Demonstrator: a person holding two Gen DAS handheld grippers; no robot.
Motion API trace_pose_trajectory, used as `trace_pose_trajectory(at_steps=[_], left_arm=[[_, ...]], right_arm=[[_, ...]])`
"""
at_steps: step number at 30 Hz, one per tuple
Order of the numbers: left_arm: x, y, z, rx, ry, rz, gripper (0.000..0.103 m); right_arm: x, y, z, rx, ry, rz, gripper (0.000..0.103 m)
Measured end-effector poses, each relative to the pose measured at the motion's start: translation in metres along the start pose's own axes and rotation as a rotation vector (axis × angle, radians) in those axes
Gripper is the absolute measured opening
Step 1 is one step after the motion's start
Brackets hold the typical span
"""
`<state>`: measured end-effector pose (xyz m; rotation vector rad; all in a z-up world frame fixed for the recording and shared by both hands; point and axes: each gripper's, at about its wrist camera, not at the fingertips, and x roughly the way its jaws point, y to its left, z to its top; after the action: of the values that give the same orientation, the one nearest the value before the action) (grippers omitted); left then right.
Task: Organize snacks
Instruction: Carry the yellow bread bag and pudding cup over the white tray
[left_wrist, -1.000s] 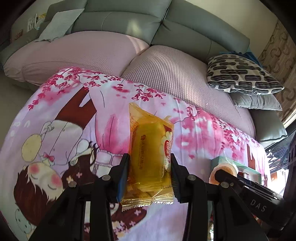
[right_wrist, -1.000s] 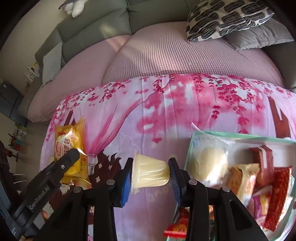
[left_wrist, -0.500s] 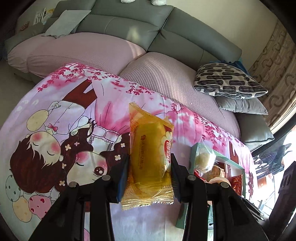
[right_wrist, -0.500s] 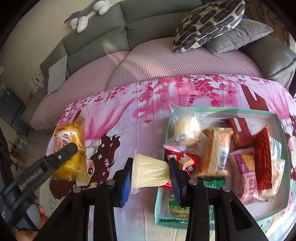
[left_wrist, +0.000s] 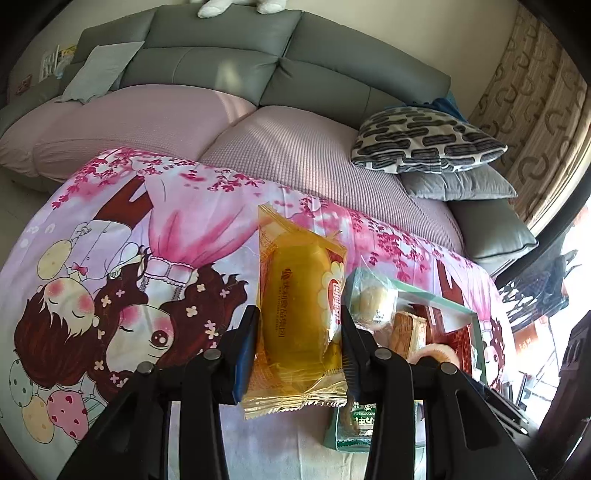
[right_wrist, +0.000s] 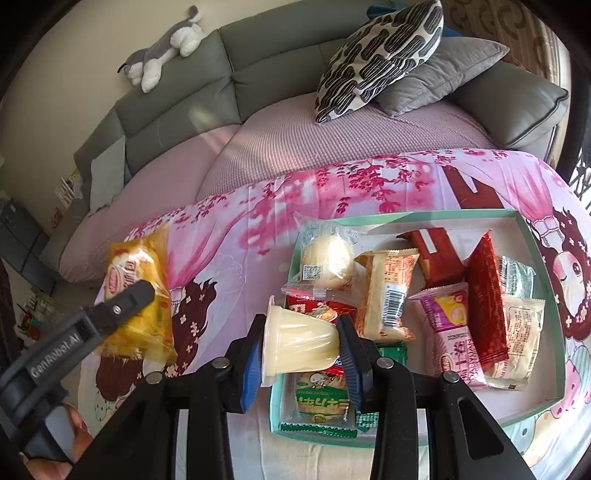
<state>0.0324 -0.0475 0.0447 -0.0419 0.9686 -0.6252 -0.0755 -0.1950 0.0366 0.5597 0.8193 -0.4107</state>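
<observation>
**Both hands full over the snack box**

While I am holding both grippers above the pink cartoon cloth (left_wrist: 122, 266), each one is clamping a snack. My left gripper (left_wrist: 299, 332) is pinching a yellow cake packet (left_wrist: 299, 314) between its fingers, which are pressing the wrapper's long sides; the packet is standing on end, its crimped bottom seam hanging below the pads. In the right view that same packet (right_wrist: 136, 295) is showing to the left of the box, off the cloth, with the left gripper's finger (right_wrist: 122, 306) lying across it.

My right gripper (right_wrist: 299, 343) is squeezing a pale jelly cup (right_wrist: 299, 347), which is lying on its side with its wide rim against the left pad and its narrow base against the right one. It is hanging over the near left corner of the green box (right_wrist: 535, 251), just above the packets there.

The box is sitting on the cloth and is holding many wrapped snacks: a round bun (right_wrist: 327, 254) at the far left corner, a tan packet (right_wrist: 388, 291) beside it, a red packet (right_wrist: 484, 299), and a pink one (right_wrist: 454, 332). Behind the cloth a grey sofa (right_wrist: 258, 77) is carrying a patterned pillow (right_wrist: 380, 51).
</observation>
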Motion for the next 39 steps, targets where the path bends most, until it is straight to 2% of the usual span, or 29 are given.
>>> trace_pose_trajectory(at_steps=[10,25,31,39], left_arm=[[0.009,-0.030,-0.009,0.077,0.019,-0.020,0.042],[0.020,-0.086,-0.029,0.217,0.057,-0.110,0.042],[0.021,-0.107,-0.035,0.271,0.057,-0.141,0.042],[0.028,-0.117,-0.034,0.286,0.061,-0.160,0.042]], right_arm=[[-0.012,-0.045,0.009,0.083,-0.039,-0.066,0.040],[-0.050,-0.132,0.019,0.288,-0.139,-0.176,0.040],[-0.063,-0.146,0.021,0.319,-0.178,-0.190,0.040],[-0.056,-0.140,0.023,0.289,-0.168,-0.181,0.040]])
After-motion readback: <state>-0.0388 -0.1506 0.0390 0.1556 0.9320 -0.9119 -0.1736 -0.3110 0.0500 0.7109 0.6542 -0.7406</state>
